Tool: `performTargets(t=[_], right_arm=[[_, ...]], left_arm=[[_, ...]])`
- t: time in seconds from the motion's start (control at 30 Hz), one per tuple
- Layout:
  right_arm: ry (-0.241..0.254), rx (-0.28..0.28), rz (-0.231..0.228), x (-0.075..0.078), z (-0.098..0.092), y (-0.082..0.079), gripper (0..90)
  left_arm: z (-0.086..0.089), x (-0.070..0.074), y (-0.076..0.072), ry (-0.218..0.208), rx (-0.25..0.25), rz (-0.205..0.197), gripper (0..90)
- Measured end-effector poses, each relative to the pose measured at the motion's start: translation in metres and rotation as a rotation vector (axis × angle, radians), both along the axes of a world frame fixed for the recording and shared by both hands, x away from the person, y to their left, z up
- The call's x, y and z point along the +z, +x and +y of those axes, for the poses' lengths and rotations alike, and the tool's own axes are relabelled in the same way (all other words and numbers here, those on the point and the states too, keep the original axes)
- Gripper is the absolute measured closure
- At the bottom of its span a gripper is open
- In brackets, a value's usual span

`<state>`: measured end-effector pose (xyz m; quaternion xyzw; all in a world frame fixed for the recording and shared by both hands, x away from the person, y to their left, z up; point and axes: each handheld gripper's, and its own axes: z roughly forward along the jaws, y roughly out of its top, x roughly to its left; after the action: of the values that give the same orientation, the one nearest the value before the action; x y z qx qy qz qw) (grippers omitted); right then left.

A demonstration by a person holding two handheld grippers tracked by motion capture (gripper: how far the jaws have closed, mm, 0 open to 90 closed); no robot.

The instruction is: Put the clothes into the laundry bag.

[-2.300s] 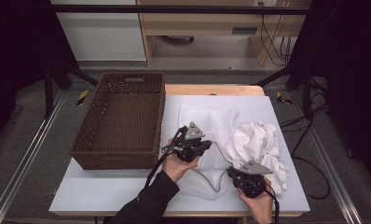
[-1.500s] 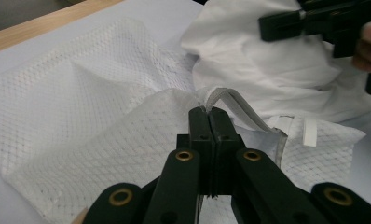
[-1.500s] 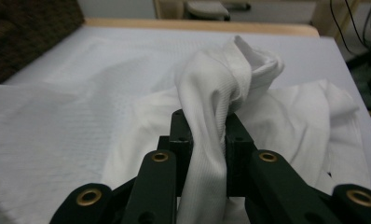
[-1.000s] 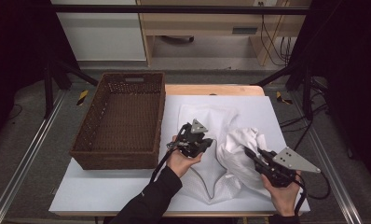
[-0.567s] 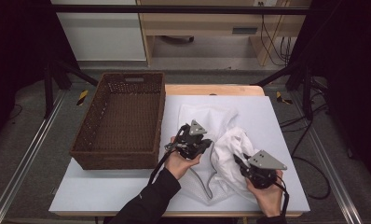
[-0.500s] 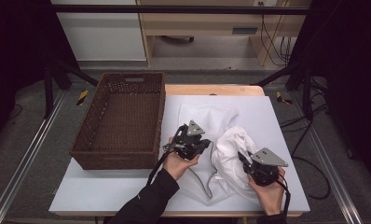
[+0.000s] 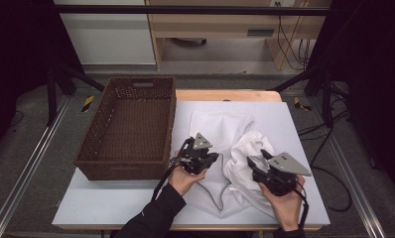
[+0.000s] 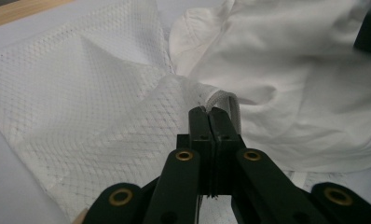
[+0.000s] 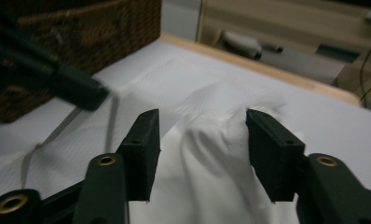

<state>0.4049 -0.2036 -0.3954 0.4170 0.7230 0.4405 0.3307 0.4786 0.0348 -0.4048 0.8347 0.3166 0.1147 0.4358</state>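
A white mesh bag (image 7: pixel 216 124) lies flat on the white table (image 7: pixel 295 119). My left gripper (image 7: pixel 213 158) is shut on the bag's corded rim (image 8: pixel 223 100), which it lifts a little. A crumpled white garment (image 7: pixel 247 148) lies just right of that rim, partly on the bag. My right gripper (image 7: pixel 255 164) points into the garment from the near right. Its jaws have just been opening and stand apart, with a fold of the garment (image 9: pixel 207 154) between them. In the left gripper view the garment (image 8: pixel 295 70) bulges beyond the pinched rim.
A brown wicker basket (image 7: pixel 94 144) stands on the left half of the table, close to my left gripper, and its wall (image 9: pixel 81 23) appears in the right gripper view. A wooden bench and cables lie beyond the table's far edge.
My right gripper has come left toward the left one, bringing the garment against the bag's rim, and its jaws have parted. The left gripper has kept still.
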Motion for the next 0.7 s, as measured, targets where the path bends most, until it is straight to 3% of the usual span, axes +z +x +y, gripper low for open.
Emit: performTargets(t=[0.03,0.07,0.1,0.23,0.4,0.47,0.57,0.63,0.7], right_arm=[[-0.029,-0.002,0.031,-0.003,0.008,0.002,42.7],[-0.049,-0.011,0.033,-0.009,0.016,0.005,40.0],[-0.053,-0.016,0.029,-0.012,0.019,0.007,36.7],[-0.047,0.022,0.105,-0.033,0.030,0.017,21.3],[-0.101,-0.010,0.205,-0.067,0.032,0.033,20.4],[-0.146,-0.019,0.212,-0.075,0.031,0.036,30.4],[-0.183,-0.047,0.227,-0.079,0.029,0.040,56.9],[-0.156,-0.059,0.249,-0.077,0.024,0.041,72.5],[-0.109,-0.060,0.258,-0.074,0.018,0.041,77.1]], left_arm=[[0.000,0.000,0.000,0.000,0.000,0.000,89.4],[0.001,0.000,0.000,0.001,0.002,-0.001,89.4],[0.002,0.000,0.000,-0.001,0.001,0.000,89.4],[0.004,0.000,0.000,-0.002,0.003,0.000,89.4],[0.008,0.000,0.001,-0.009,0.009,-0.001,89.4],[0.009,0.000,0.001,-0.010,0.010,0.003,89.4],[0.010,-0.001,0.001,-0.018,0.004,0.004,89.4],[0.009,0.000,0.001,-0.019,0.002,0.005,89.4],[0.008,0.000,0.002,-0.013,0.002,0.005,89.4]])
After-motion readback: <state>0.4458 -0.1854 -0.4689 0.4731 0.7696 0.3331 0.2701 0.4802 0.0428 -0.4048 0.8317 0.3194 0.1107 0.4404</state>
